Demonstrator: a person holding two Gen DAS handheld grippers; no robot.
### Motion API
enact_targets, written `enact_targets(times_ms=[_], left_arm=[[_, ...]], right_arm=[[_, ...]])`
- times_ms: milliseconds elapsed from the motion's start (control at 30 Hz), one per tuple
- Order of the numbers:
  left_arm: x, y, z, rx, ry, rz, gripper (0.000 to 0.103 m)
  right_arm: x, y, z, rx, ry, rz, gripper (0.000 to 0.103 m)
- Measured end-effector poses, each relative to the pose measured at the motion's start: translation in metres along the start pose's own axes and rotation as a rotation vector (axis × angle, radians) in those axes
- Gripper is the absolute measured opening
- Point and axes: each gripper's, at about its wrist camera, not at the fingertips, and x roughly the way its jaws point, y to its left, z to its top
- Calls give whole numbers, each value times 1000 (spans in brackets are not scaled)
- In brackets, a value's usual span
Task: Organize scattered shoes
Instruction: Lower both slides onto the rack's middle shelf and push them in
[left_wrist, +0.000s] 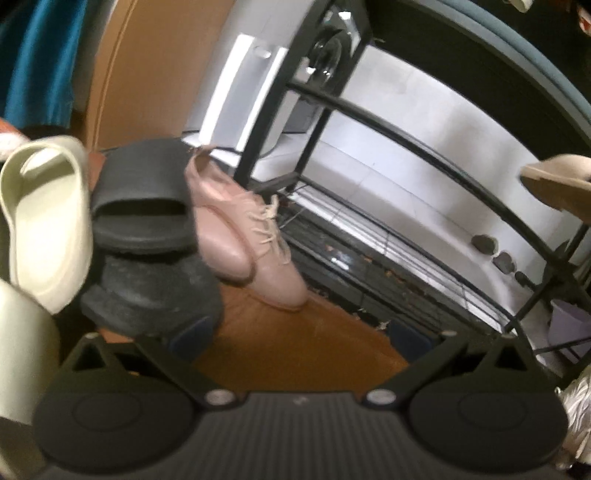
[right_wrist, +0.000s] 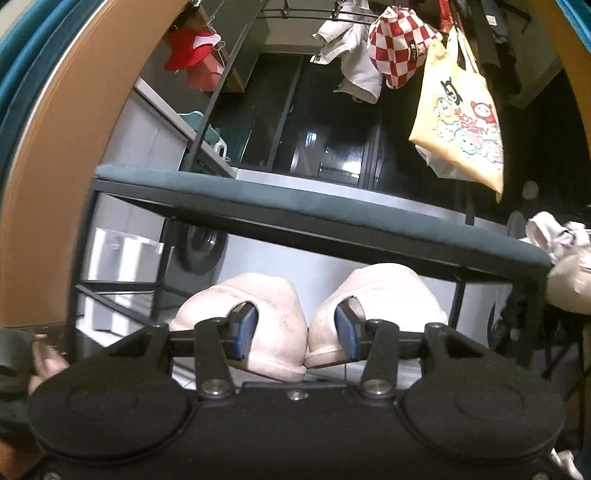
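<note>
Orange floor runs under your left gripper (left_wrist: 299, 339), whose fingers stand wide apart with nothing between them. Take the rack (left_wrist: 436, 155) as your landmark: it stands to the right of that gripper, and its wire bottom shelf looks bare on this side.

Nearest that gripper, just beyond its left fingertip, a grey sole (left_wrist: 151, 299) lies upturned with a black slide (left_wrist: 144, 206) stacked on it. Left of those sit cream slides (left_wrist: 48, 221). Past them, beside the rack's near post, the pink lace-ups (left_wrist: 247, 240) lie side by side, toes pointing back toward you and slightly right, so their long axis runs from the gripper's gap away to the upper left. That pair sits close to your left hand's line; only this hand is free to take it.

Your right gripper (right_wrist: 295, 332) is busy: each blue pad sits inside the heel opening of one pale slipper, squeezing the pair of slippers (right_wrist: 306, 317) together, heels toward you and toes toward the rack. The pair hangs in front of the rack, below its teal top board (right_wrist: 295, 206) and probably level with the middle shelf, though blur hides whether the soles already touch it. Beyond the rack, hats and a yellow tote (right_wrist: 461, 125) hang from a rail.
</note>
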Motion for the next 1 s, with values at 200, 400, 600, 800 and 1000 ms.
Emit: enact_targets(times_ms=[200, 400, 600, 800, 1000], left_arm=[[-15, -48, 12, 46, -119, -41, 102], [-5, -108, 20, 74, -114, -116, 102], [14, -152, 15, 106, -68, -205, 102], [15, -158, -3, 113, -12, -225, 102], [9, -151, -5, 89, 2, -202, 102]], right_arm=[[95, -55, -16, 45, 69, -15, 46], [160, -124, -49, 157, 150, -55, 46], [161, -189, -80, 257, 197, -92, 54], [158, -212, -100, 238, 303, -119, 60], [161, -197, -96, 211, 393, -128, 88]])
